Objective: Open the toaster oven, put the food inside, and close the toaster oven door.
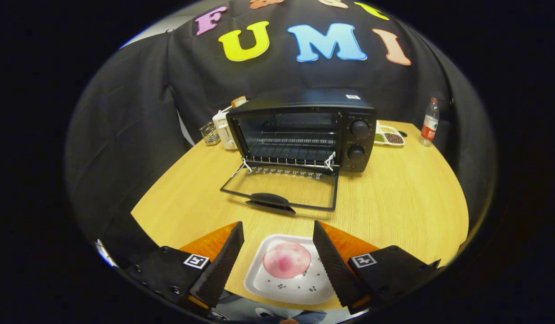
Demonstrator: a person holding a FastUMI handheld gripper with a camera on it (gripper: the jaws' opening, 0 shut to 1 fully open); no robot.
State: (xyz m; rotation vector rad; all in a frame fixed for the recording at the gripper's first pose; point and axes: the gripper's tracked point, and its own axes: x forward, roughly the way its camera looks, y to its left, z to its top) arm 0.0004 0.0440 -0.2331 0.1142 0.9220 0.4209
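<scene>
We find the gripper [277,234] spread wide over the tray [263,283] of pink food [286,260], toaster oven [304,130] door [282,189] down, bottle [430,121] label unreadable.

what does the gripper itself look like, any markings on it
The gripper has two wedge-shaped jaws whose inner faces carry a fine ribbed texture. Each jaw sits on a black block, and each block bears a small square black-and-white tag on top. No cables are visible.

The claw [278,234] has two wedge-shaped fingers [223,265] with ribbed inner faces. Each sits on a black block with a small square black-and-white marker; small screws show on one block.
</scene>
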